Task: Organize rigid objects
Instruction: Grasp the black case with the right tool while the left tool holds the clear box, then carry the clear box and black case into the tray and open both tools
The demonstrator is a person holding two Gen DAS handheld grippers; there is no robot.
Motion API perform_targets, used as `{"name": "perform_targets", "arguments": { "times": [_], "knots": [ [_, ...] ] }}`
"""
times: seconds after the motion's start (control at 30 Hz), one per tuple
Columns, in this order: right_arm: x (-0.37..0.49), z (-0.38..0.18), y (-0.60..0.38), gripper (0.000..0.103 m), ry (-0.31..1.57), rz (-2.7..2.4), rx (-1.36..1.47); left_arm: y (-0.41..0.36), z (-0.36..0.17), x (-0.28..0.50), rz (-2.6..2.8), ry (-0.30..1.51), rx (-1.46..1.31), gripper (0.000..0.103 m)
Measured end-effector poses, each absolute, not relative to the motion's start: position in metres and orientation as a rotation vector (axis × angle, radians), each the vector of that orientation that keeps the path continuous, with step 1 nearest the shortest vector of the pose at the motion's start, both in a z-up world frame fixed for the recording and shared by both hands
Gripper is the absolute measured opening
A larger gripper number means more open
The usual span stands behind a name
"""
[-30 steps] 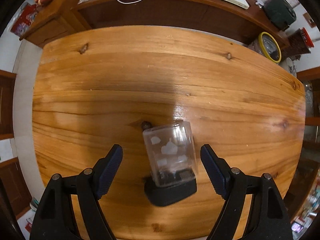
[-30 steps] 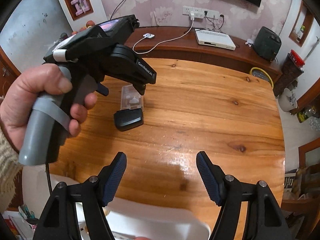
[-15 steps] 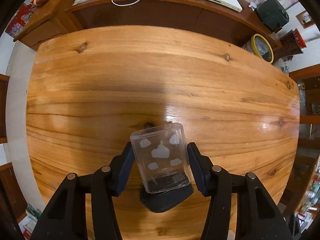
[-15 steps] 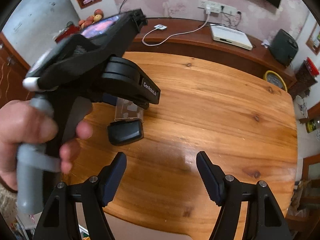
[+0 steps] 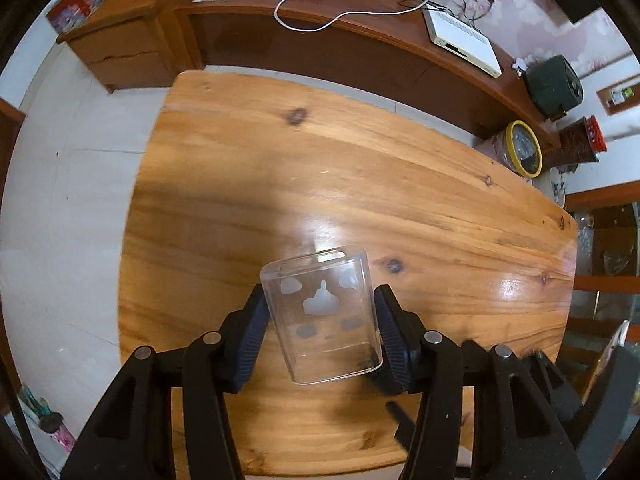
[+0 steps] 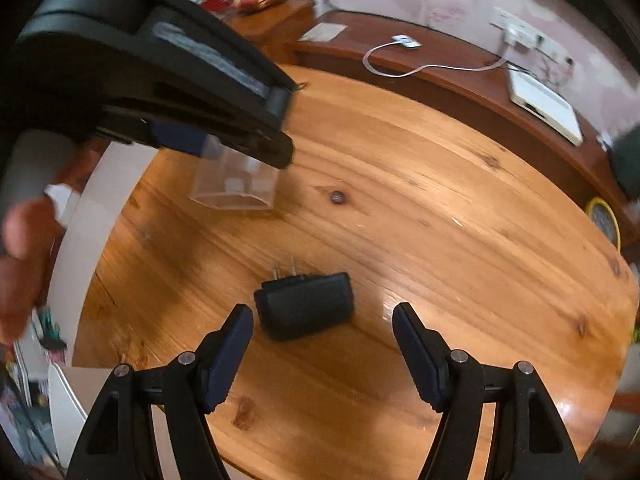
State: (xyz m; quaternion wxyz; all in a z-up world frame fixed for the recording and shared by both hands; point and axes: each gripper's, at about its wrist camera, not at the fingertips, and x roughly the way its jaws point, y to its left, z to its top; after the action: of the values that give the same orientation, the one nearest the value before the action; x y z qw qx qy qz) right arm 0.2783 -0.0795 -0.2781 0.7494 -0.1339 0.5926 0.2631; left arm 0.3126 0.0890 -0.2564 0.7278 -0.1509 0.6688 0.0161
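Observation:
A clear plastic cover with pale printed shapes hangs above the wooden table, and my left gripper is shut on its two sides. The right wrist view shows the same cover lifted under the left gripper's body. A black plug adapter with two metal prongs lies flat on the table. My right gripper hovers just above and in front of it, open, with nothing between its fingers.
A dark wooden sideboard runs behind the table, carrying a white router and a white cable. A yellow-rimmed jar stands past the table's far right corner. A person's hand grips the left tool's handle.
My left gripper closed on the clear cover and lifted it off the black adapter, carrying it left. My right gripper came down towards the adapter, which now lies uncovered.

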Motion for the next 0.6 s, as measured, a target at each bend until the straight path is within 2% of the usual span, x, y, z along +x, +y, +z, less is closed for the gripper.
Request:
{"name": "perform_targets", "arguments": {
  "times": [0.43, 0.47, 0.53, 0.6],
  "knots": [
    [0.290, -0.316, -0.056, 0.076, 1.359, 0.618, -0.460, 0.102, -0.260, 0.293, 0.042, 1.475, -0.348, 0.057],
    [0.288, -0.317, -0.055, 0.074, 1.351, 0.617, -0.473, 0.100, -0.258, 0.291, 0.040, 1.472, -0.340, 0.057],
    [0.287, -0.316, -0.055, 0.062, 1.322, 0.624, -0.499, 0.097, -0.254, 0.287, 0.031, 1.468, -0.332, 0.057],
    [0.286, -0.314, -0.055, 0.062, 1.328, 0.609, -0.497, 0.095, -0.249, 0.281, 0.019, 1.463, -0.328, 0.057]
  ]
}}
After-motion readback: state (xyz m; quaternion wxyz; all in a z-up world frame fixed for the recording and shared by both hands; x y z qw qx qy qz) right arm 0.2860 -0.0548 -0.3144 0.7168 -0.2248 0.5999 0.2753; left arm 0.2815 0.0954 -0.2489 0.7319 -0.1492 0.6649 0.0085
